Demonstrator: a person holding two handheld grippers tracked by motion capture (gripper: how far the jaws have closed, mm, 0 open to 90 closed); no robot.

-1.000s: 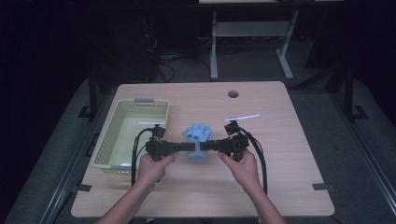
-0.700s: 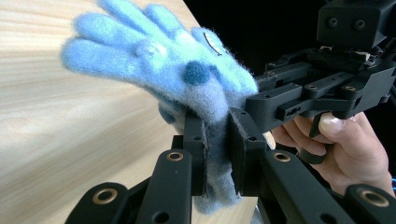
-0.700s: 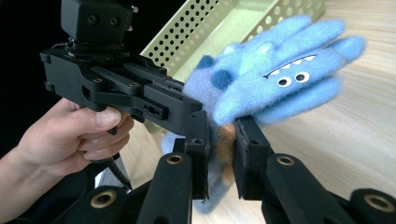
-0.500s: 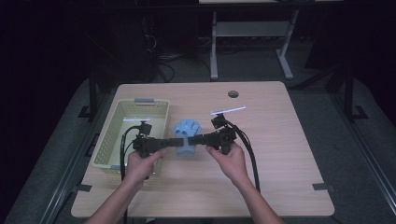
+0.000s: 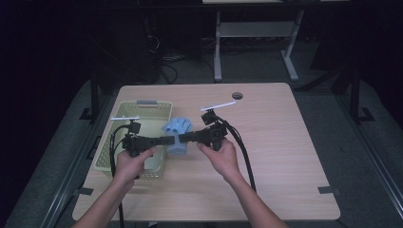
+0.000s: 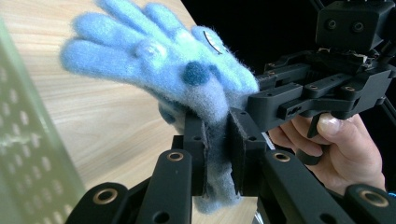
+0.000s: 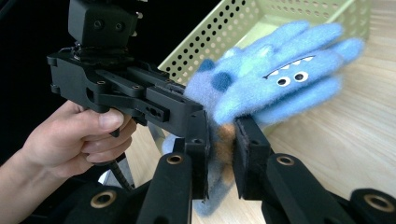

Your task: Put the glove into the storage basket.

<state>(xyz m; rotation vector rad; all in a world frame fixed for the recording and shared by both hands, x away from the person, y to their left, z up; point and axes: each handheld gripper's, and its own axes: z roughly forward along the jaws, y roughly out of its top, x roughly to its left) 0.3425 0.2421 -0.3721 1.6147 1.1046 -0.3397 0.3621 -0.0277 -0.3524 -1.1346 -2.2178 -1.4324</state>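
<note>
Both hands had carried the blue glove [image 5: 177, 137] leftward since a moment before, so that it hung just beside the right wall of the yellow-green basket [image 5: 142, 110] rather than over the middle of the counter [image 5: 285, 156]. The left gripper [image 5: 167, 140] reached in from the basket side and the right gripper [image 5: 184, 137] from the other, their tips meeting at the glove, which was lifted clear of the wood. From the left gripper view, that gripper's fingers [image 6: 194, 140] were pressed narrow on the glove's cuff, the fuzzy glove [image 6: 159, 60] spreading up and away above them, with the other gripper [image 6: 317, 93] and the hand [image 6: 336, 144] holding it close on the right. From the right gripper view, its fingers [image 7: 250, 149] were likewise clamped on the cuff, a patch of orange showing between them. The glove [image 7: 280, 79] had two googly eyes and a toothy mouth, and the perforated basket [image 7: 243, 23] lay behind it.
</note>
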